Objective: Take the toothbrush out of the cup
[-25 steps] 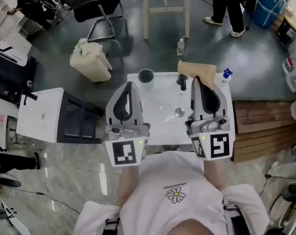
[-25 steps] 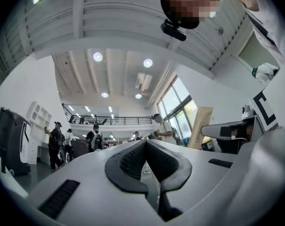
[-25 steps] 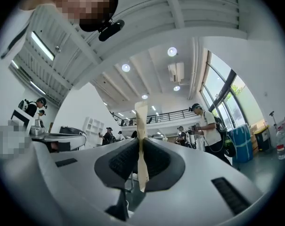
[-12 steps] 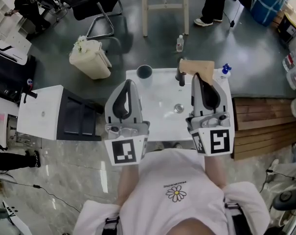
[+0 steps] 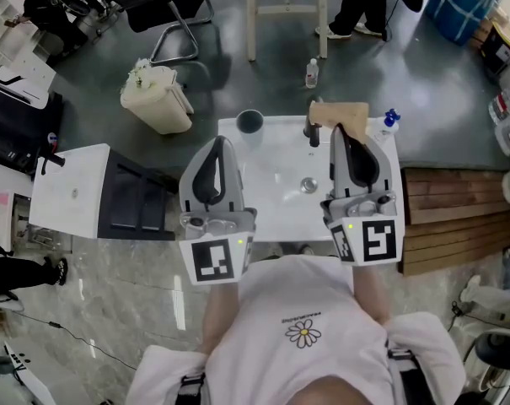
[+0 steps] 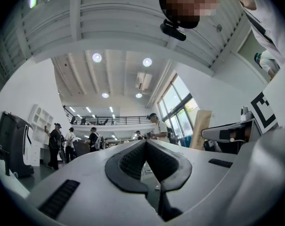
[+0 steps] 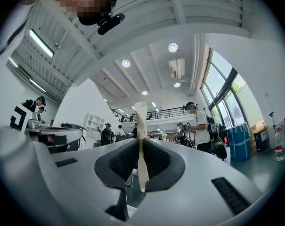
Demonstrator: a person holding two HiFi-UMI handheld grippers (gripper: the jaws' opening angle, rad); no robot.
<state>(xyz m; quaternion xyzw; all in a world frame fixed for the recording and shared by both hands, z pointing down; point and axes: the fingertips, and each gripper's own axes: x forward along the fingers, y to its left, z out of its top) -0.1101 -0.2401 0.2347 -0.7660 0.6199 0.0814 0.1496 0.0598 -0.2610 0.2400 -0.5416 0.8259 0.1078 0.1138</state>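
Observation:
A dark round cup (image 5: 249, 125) stands near the far left corner of the white tabletop (image 5: 280, 201); I can make out no toothbrush in it from above. My left gripper (image 5: 220, 143) hovers over the table's left part, a little short of the cup, its jaws shut with nothing between them (image 6: 145, 142). My right gripper (image 5: 339, 130) is over the right part, shut on a thin tan paper sheet (image 5: 339, 113). In the right gripper view that tan paper sheet (image 7: 141, 126) shows edge-on, rising from between the pads (image 7: 156, 160). Both gripper views look up at the ceiling.
A black tap (image 5: 311, 132) and a round metal drain (image 5: 308, 185) sit mid-table. A blue-capped bottle (image 5: 389, 121) stands at the far right corner. A cream bin (image 5: 158, 99), a black cabinet (image 5: 136, 201), wooden pallets (image 5: 457, 218) and a floor bottle (image 5: 311, 75) surround the table.
Both grippers have kept still. Only a person standing at the far side of the room has walked to the left.

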